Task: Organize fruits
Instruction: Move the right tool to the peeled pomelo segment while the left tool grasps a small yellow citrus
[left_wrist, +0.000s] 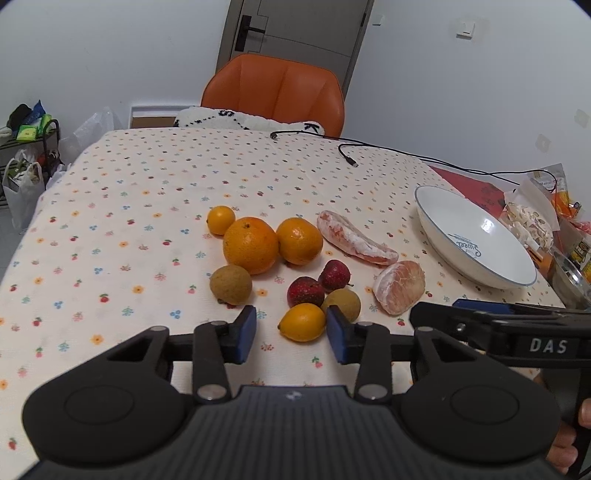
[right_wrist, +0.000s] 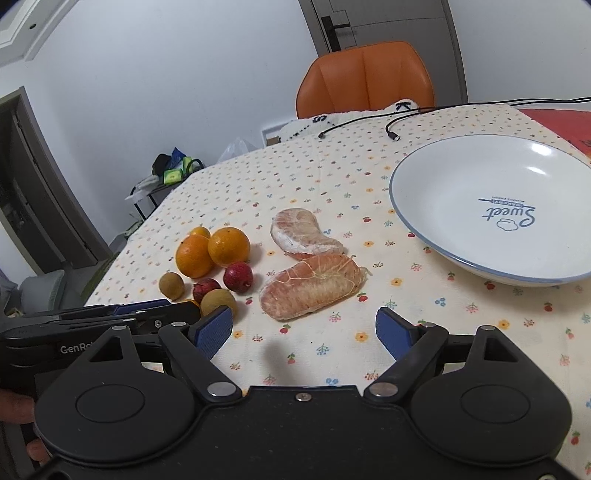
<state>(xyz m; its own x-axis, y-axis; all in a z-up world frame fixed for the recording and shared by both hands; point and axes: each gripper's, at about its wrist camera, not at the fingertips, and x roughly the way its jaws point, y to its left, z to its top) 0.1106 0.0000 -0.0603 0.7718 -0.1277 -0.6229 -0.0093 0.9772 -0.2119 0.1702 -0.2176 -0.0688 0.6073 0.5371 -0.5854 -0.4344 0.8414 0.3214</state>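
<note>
The fruits lay loose on the flowered tablecloth (left_wrist: 129, 206), none yet in the white plate (left_wrist: 436, 236). From the left wrist, the left gripper (left_wrist: 291, 332) stood open, its pads flanking the small yellow kumquat (left_wrist: 302, 322); closing gently there looked wise, since it could roll. From the right wrist, the right gripper (right_wrist: 304, 330) was open and empty just short of the peeled pomelo segment (right_wrist: 312, 288), which probably needed a soft, centred squeeze.
</note>
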